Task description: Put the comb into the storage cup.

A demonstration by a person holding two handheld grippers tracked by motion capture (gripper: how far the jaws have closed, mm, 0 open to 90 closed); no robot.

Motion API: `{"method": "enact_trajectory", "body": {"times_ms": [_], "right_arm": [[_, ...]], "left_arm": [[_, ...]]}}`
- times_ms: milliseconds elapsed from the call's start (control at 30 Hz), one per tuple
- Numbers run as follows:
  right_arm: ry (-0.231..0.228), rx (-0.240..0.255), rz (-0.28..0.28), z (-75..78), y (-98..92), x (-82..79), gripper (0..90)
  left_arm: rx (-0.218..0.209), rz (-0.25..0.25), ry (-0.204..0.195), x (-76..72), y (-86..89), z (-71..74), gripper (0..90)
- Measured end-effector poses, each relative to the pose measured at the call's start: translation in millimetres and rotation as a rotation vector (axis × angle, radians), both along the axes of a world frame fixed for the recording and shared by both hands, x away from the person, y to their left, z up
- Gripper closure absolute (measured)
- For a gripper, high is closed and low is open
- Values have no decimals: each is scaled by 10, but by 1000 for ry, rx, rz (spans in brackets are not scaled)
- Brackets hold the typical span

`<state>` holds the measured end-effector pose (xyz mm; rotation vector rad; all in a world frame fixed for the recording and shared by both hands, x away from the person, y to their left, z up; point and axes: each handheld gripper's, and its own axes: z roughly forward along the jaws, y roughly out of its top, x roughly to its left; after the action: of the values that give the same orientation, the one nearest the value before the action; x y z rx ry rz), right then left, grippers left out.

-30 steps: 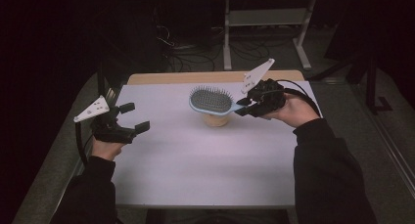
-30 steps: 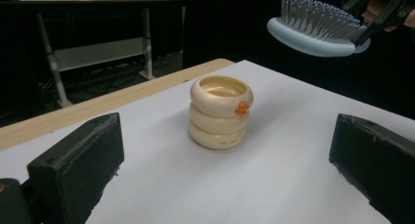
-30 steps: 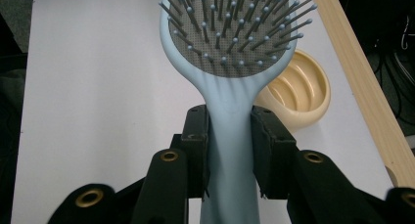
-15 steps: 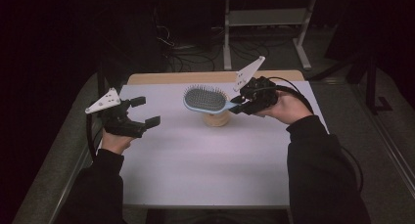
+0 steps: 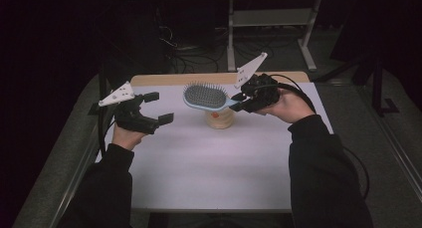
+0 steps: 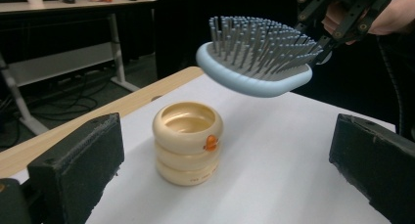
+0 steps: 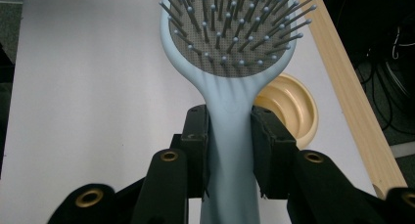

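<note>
Right gripper view shows your right gripper [image 7: 230, 145] clamping the hairbrush [image 7: 230, 62] handle: light, rigid, slippery plastic, hovering above the cup [image 6: 187, 142] near the table's [image 5: 209, 173] far edge; left gripper [image 5: 152, 107] gapes empty.

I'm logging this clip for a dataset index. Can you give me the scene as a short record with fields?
surface: white table
held item: light blue hairbrush, bristles up, handle clamped in right claw
brush position: in the air above the cup
cup: cream ribbed cup, upright, looks empty, orange mark on its side
left claw: open, empty, aimed at cup
</note>
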<state>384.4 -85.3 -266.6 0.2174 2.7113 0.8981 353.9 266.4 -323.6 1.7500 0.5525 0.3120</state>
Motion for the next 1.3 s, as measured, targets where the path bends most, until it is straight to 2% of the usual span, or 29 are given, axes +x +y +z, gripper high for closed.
{"method": "enact_trajectory", "body": {"times_ms": [133, 500, 533, 700, 867, 1167, 1300], "right_arm": [[-7, 6, 4, 29, 27, 4, 684], [-24, 18, 18, 87, 162, 50, 683], [-27, 21, 20, 92, 191, 59, 683], [-32, 22, 17, 101, 207, 64, 684], [-40, 33, 12, 112, 201, 71, 684], [-46, 29, 3, 104, 207, 85, 683], [-52, 30, -1, 104, 215, 84, 683]], "left_arm": [[5, -8, 6, 41, -90, 29, 0], [-33, -23, 41, 151, -261, 120, 0], [-62, -19, 59, 182, -276, 125, 0], [-101, 0, 94, 248, -285, 135, 0], [-172, 19, 146, 319, -287, 134, 11], [-143, 16, 169, 353, -407, 133, 27], [-156, 20, 186, 368, -454, 145, 60]]}}
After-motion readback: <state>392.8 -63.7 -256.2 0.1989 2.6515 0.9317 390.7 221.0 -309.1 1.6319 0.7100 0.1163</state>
